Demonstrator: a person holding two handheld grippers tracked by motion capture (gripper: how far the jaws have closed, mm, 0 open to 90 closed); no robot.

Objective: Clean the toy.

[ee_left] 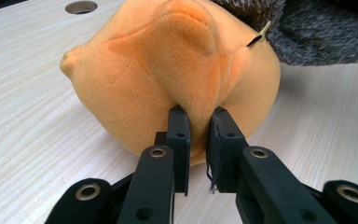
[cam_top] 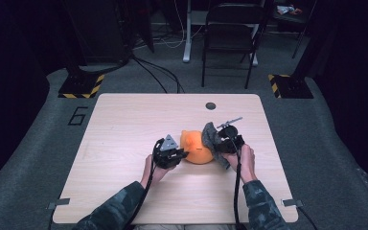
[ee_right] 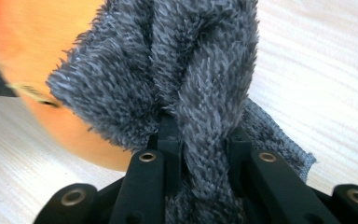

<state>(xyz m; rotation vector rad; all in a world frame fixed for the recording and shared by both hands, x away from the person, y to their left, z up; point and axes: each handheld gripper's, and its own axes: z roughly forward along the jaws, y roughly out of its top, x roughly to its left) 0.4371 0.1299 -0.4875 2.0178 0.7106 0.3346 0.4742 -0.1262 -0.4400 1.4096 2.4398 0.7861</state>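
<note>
Pinching of an orange plush toy (cam_top: 197, 148) and a grey fuzzy cloth (cam_top: 212, 138) by two hand-held grippers.

A fold of the plush toy (ee_left: 177, 70) is clamped between the closed jaws of the left gripper (ee_left: 198, 128), with the toy's bulk lying just ahead of the jaw tips on the wooden table (cam_top: 124, 124). A bunched ridge of the grey cloth (ee_right: 177, 70) is squeezed between the closed jaws of the right gripper (ee_right: 204, 140); the cloth is draped ahead of and over them, touching the toy's side. In the high view, the left gripper (cam_top: 181, 154) is seen just left of the toy, the right gripper (cam_top: 219, 143) just right of it.
</note>
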